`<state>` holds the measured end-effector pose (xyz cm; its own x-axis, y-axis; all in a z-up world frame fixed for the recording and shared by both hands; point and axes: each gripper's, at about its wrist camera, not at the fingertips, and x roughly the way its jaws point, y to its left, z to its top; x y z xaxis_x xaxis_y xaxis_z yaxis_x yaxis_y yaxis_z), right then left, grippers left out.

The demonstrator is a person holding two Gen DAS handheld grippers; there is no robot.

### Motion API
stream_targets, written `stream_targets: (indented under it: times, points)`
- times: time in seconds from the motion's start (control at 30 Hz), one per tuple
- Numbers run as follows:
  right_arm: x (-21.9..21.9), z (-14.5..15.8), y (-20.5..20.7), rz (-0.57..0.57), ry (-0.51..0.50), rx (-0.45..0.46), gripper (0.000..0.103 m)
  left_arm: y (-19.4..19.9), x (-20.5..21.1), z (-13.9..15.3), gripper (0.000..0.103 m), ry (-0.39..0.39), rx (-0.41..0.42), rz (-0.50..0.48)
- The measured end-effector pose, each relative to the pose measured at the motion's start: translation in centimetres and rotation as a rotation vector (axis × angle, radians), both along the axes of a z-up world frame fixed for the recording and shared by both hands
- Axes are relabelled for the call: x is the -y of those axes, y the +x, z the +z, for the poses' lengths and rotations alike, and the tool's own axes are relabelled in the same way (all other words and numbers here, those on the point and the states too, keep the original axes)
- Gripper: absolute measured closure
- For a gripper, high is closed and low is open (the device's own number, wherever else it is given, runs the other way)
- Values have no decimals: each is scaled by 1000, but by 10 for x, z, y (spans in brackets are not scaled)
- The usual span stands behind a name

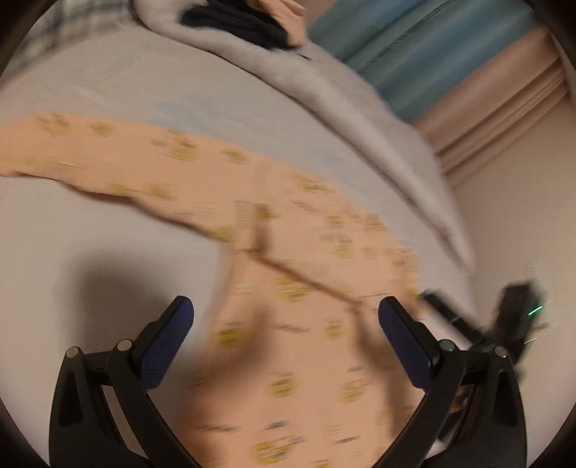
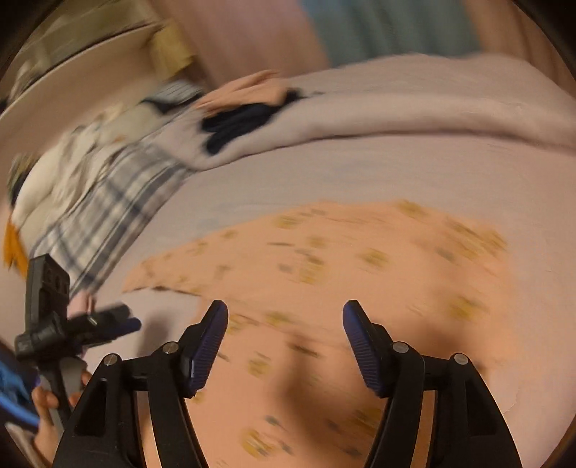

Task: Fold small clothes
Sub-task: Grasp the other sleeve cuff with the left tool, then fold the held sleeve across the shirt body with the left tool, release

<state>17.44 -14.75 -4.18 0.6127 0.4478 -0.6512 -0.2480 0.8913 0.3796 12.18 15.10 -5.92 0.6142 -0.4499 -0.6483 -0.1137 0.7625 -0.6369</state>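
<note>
A small peach garment with yellow prints (image 1: 288,288) lies spread flat on the pale bed sheet (image 1: 108,223); one sleeve or leg stretches to the left. It also shows in the right wrist view (image 2: 324,270). My left gripper (image 1: 284,313) is open and empty above the garment's lower part. My right gripper (image 2: 284,316) is open and empty above the garment. The right gripper appears at the right edge of the left wrist view (image 1: 511,316), and the left gripper at the left of the right wrist view (image 2: 72,324). Both views are motion-blurred.
A pale blanket (image 1: 342,100) lies bunched along the far side of the bed with dark and peach clothes (image 1: 252,21) on it. A plaid cloth (image 2: 108,201) and a white stuffed toy (image 2: 43,180) lie at the left. Teal and pink curtains (image 1: 450,64) hang behind.
</note>
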Motion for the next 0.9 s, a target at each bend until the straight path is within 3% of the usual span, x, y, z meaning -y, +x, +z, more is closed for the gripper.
stream_targets:
  times: [0.1,0.17,0.37,0.47,0.53,0.57,0.6,0.7,0.9]
  points:
    - [30,-12,-14,-69,61,-36,36,26,11,-20,1,-177,-24,-36]
    - [39,-15,-24,-106,77,-38,36,39,20,-37,2,-248,-73,-35]
    - [50,-17,-33,-138,82,-31,36,72,27,-61,14,-380,-89,40]
    - [54,-20,-34,-152,65,-32,36,89,29,-67,35,-366,-100,75]
    - [61,-25,-36,-162,74,-42,36,94,25,-72,69,-353,-118,91]
    - [66,-28,-37,-167,77,-49,36,96,23,-76,78,-346,-134,92]
    - [67,-30,-36,-173,77,-60,36,99,24,-79,97,-322,-145,96]
    - [70,-31,-32,-189,63,-67,36,94,21,-72,97,-247,-111,113]
    - [73,-29,-23,-210,84,-51,36,68,18,-24,97,-1,81,163]
